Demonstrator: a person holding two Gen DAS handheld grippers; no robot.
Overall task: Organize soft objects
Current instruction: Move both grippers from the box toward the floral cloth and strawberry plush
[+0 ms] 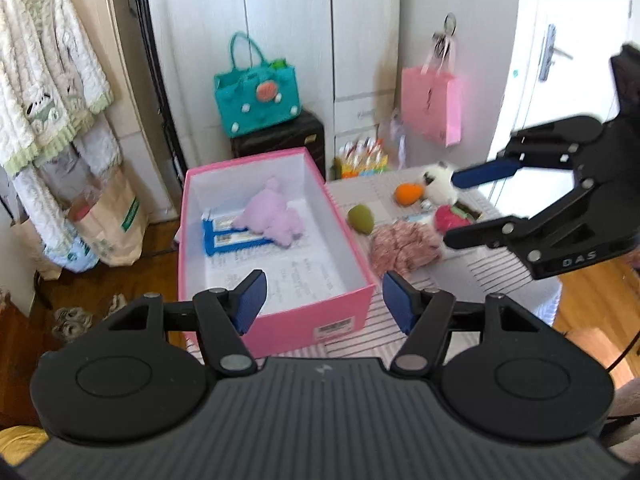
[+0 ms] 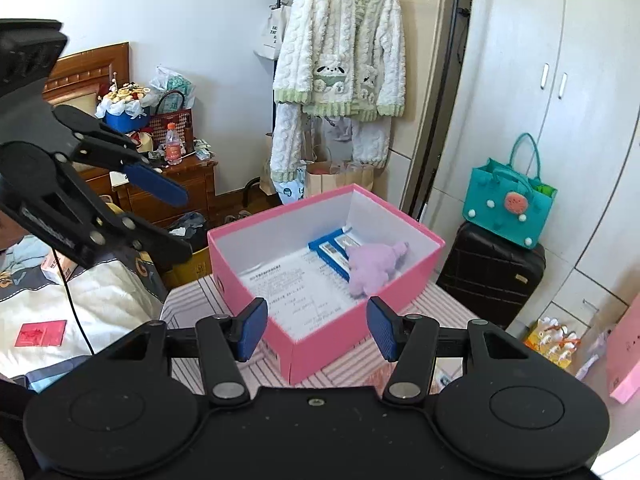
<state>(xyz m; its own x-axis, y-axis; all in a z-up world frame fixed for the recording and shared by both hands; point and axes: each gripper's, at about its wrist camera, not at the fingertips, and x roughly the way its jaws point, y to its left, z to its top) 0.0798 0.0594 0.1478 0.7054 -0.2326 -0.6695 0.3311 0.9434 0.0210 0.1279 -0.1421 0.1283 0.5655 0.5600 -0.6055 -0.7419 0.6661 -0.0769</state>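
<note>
Left wrist view: pink box (image 1: 276,320) ahead of the empty, part-open left tongs (image 1: 324,300) holds a purple plush (image 1: 272,220) on blue packets (image 1: 228,236). Right tongs (image 1: 452,210), also empty and apart, hover over loose toys (image 1: 404,242) on the bench (image 1: 480,280), near its far edge.

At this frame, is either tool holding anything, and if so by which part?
Nothing is held. The left tool and right tool both stand open and empty; the purple plush toy lies loose in the pink box.
</note>
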